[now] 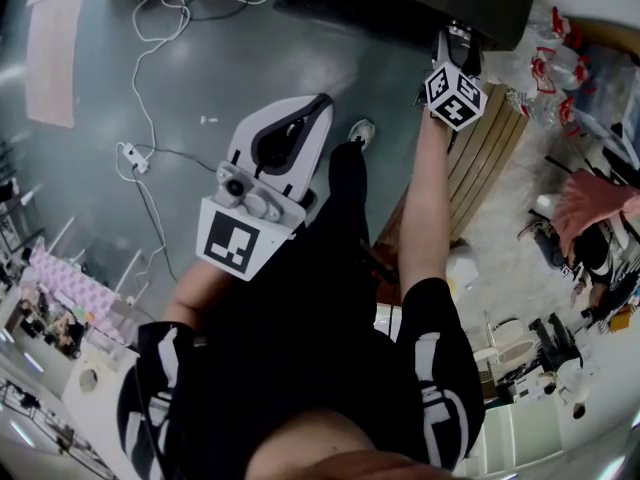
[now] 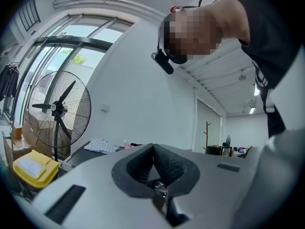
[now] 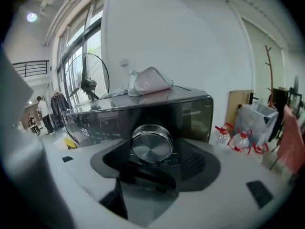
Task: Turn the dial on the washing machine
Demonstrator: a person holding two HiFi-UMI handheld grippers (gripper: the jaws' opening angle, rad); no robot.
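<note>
The dark washing machine (image 3: 190, 111) fills the middle of the right gripper view, and its round silver dial (image 3: 151, 144) sits on the glossy front panel. My right gripper (image 1: 457, 43) is stretched out to the machine (image 1: 400, 3), open, with the dial between its two dark pads (image 3: 196, 160); I cannot tell whether they touch it. My left gripper (image 1: 322, 103) is held near the body, away from the machine. Its ribbed jaws meet at the tip (image 2: 152, 148) with nothing between them, pointing into the room.
A crumpled cloth (image 3: 147, 82) lies on top of the machine. A standing fan (image 2: 57, 109) and a yellow bin (image 2: 33, 168) are off to the left. Red-capped bottles (image 3: 238, 137) and a wooden board (image 1: 485, 153) stand right of the machine. A cable with a power strip (image 1: 135, 158) crosses the floor.
</note>
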